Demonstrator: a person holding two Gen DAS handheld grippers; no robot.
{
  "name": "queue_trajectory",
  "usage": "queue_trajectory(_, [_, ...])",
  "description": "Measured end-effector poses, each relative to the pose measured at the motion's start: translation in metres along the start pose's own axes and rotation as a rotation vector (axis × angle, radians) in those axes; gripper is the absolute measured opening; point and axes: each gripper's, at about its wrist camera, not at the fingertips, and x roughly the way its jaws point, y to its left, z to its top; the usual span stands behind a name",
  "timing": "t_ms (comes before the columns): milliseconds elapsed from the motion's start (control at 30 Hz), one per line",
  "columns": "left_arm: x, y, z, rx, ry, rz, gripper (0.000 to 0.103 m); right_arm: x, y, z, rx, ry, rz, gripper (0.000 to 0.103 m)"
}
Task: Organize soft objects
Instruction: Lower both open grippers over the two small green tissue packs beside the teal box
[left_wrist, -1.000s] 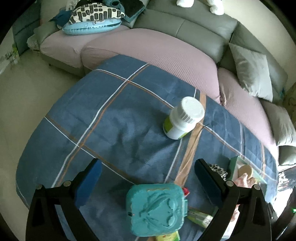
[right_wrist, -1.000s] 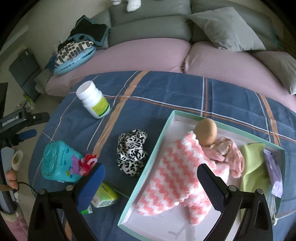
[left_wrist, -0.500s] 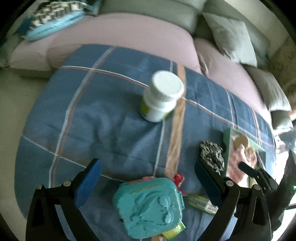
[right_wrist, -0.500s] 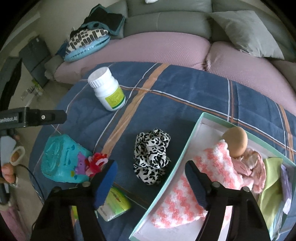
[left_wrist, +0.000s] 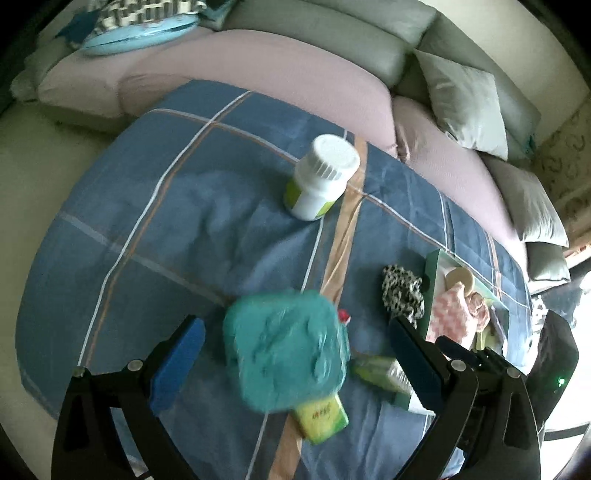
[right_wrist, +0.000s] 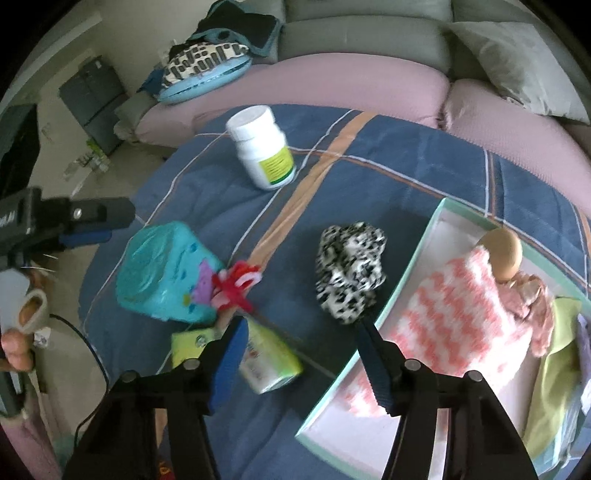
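The right gripper (right_wrist: 301, 345) has been narrowing its jaws: a second ago the blue pads stood wide, one over the tray (right_wrist: 410, 254) and one near the teal case (right_wrist: 166, 273); now they stand much closer together, apart and empty, with only bare blue cloth (right_wrist: 388, 162) between them. It has also moved left off the tray, so its right pad sits just beside the near end of the leopard scrunchie (right_wrist: 349, 269) and its left pad overlaps the green pack (right_wrist: 271, 363). The scrunchie lies on the cloth just left of the tray, not in it, and does not look gripped; whether the pad touches it I cannot tell. In the tray lie the pink-and-white knit (right_wrist: 465, 310), an egg-like ball (right_wrist: 504, 253) and a green cloth (right_wrist: 557, 350). The left gripper (left_wrist: 295, 363) is spread wide as before, holding nothing; its view has swung right, so the teal case (left_wrist: 286, 349), blurred, now lies between its pads rather than at the near edge, and the scrunchie (left_wrist: 402, 291) and tray (left_wrist: 432, 284) have come further into sight at the right. The white bottle (right_wrist: 264, 147) stands upright at the far side, where it was, with the sofa (right_wrist: 332, 85) beyond
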Motion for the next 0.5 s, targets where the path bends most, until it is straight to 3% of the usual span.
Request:
queue_trajectory(233, [-0.017, -0.006, -0.033, -0.008, -0.019, 0.028, 0.099, -0.009, 0.018, -0.013, -0.039, -0.006, 0.044, 0.063])
queue_trajectory(333, [-0.011, -0.009, -0.047, -0.015, 0.005, 0.034, 0.099, -0.009, 0.022, -0.015, -0.052, 0.0, 0.037, 0.058])
queue_trajectory(500, [0.004, -0.012, -0.064, -0.009, 0.059, 0.047, 0.098, -0.003, 0.021, -0.018, -0.052, 0.014, 0.026, 0.057])
